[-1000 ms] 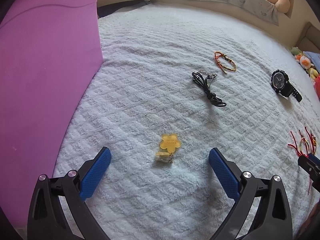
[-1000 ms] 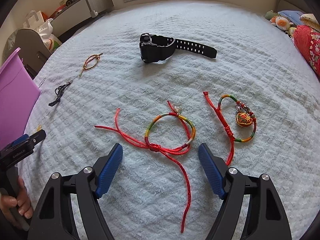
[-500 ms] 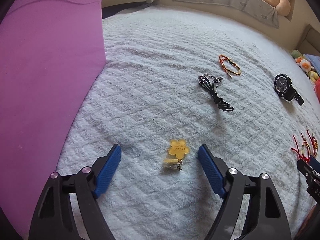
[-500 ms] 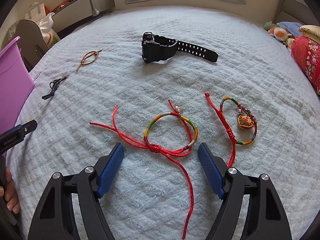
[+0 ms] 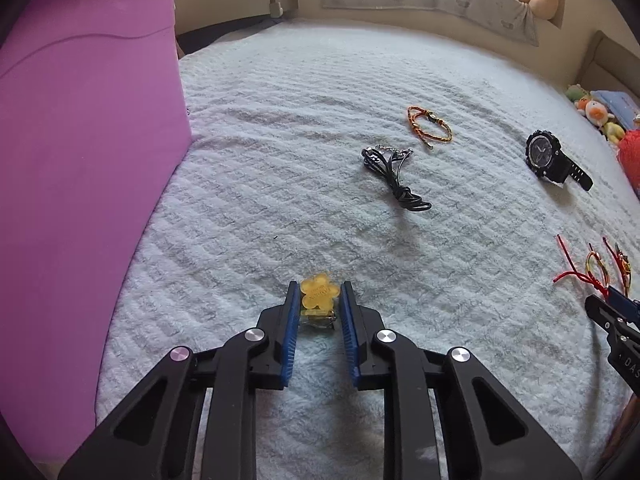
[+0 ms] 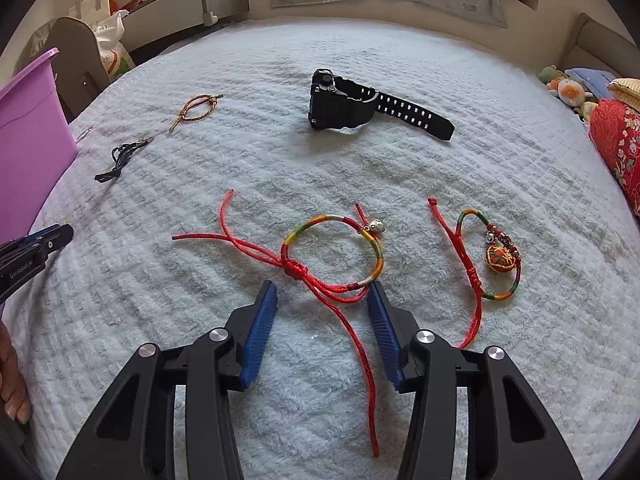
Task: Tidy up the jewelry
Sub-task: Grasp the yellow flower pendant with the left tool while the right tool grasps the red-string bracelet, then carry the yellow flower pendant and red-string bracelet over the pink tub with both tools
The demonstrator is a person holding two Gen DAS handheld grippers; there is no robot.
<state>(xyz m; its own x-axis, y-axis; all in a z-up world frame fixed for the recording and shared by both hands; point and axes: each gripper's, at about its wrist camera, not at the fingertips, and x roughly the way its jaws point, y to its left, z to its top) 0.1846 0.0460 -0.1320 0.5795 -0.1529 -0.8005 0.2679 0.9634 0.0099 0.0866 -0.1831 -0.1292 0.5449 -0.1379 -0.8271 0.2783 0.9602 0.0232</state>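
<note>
On the pale quilted bed cover (image 5: 280,168), the left tool (image 5: 319,294) has its blue pads on either side of a yellow flower-shaped charm (image 5: 319,290), and its jaws are closing; the pads look to sit right against the charm's edges, with a small clear clasp just behind it between the fingers. A purple bin (image 5: 80,160) stands against the bed's left side in the left wrist view.

Farther up the cover lie a black cord necklace (image 5: 394,178) with a short silver chain and, just beyond it, an orange braided bracelet (image 5: 430,126). A black wristwatch (image 5: 550,158) rests well apart to the right.

The right tool (image 6: 322,300) is closing too, its jaws about half apart. Between its pads run the red tail cords of a multicoloured string bracelet (image 6: 340,256) with a small silver bead; the right pad tip touches or nearly touches the loop's lower edge, while the left pad stands clear of it. Beside it to the right lies a second string bracelet (image 6: 496,264) carrying a round red and gold charm. At the left edge of the right wrist view, a hand (image 6: 12,380) shows partly.
</note>
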